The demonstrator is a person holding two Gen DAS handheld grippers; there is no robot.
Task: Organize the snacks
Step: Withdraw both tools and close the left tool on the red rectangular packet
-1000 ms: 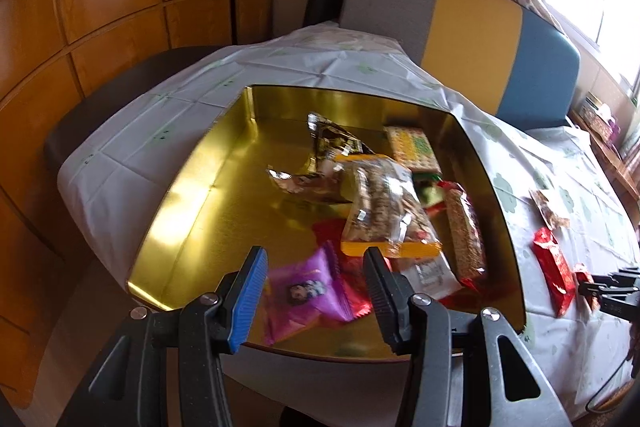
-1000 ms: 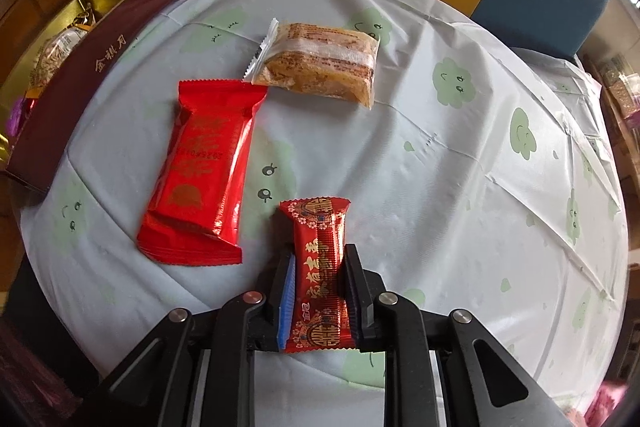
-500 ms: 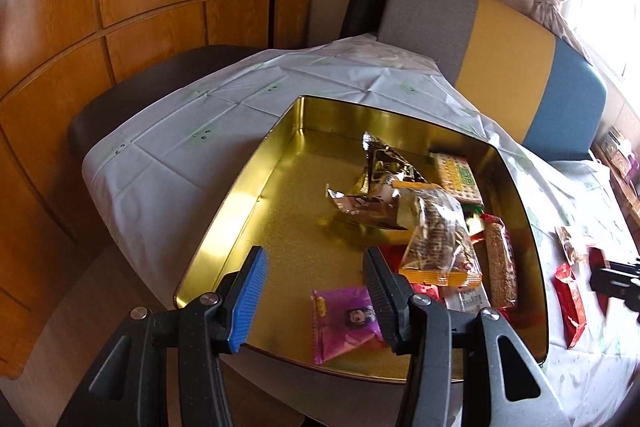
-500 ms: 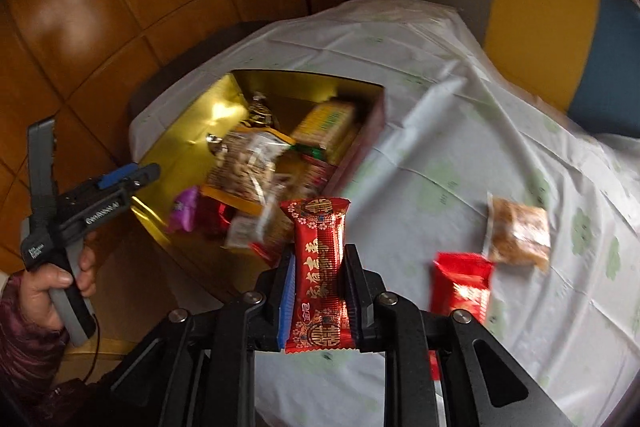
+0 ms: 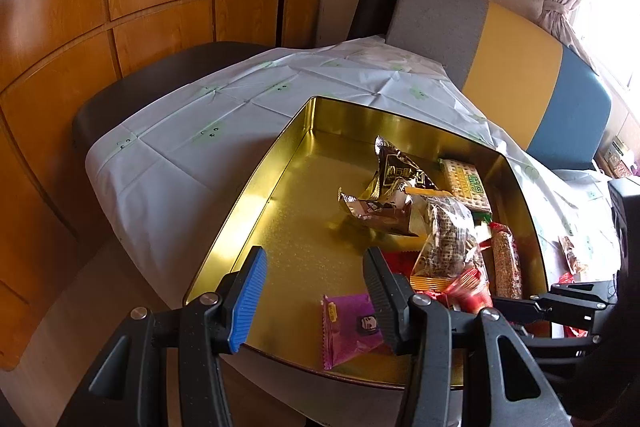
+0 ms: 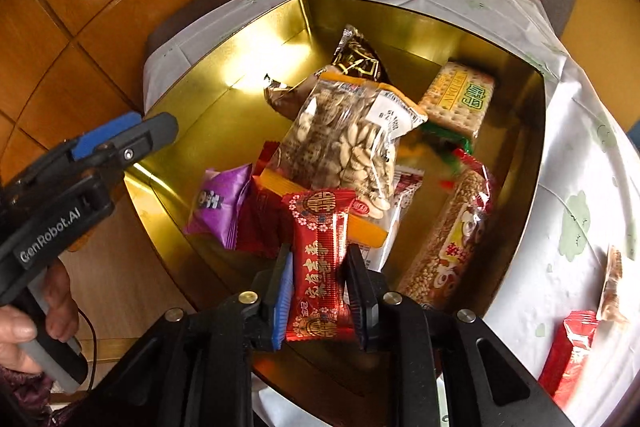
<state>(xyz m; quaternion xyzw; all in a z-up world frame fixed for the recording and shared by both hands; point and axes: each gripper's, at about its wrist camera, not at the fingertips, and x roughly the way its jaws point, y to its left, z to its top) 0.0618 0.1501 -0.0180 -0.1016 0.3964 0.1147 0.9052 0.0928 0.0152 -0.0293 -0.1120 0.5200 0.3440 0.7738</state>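
Observation:
My right gripper [image 6: 318, 259] hangs over the near end of the gold tin [image 6: 536, 131] with a small red snack packet [image 6: 320, 239] standing between its jaws. The jaws are opening, and the pads still touch the packet's sides. In the left wrist view the right gripper [image 5: 520, 301] reaches in from the right, the packet a red blur at its tips. My left gripper [image 5: 314, 259] stands open and empty above the tin's near left edge [image 5: 256, 195]. Several snacks lie in the tin: a bag of seeds [image 6: 340, 139], a purple packet [image 6: 220, 203], crackers [image 6: 456, 99] and a grain bar [image 6: 452, 239].
A long red packet [image 6: 568, 355] and a brown cake packet [image 6: 614, 283] lie on the white tablecloth [image 6: 580, 155] right of the tin. A hand [image 6: 24, 327] grips the left gripper's handle. Wooden panels stand behind and left. A grey, yellow and blue bench back [image 5: 520, 51] lines the far side.
The right gripper has carried the red packet leftwards from the tablecloth to above the tin, and its jaws now stand slightly wider. The left gripper has drifted a little and stays open.

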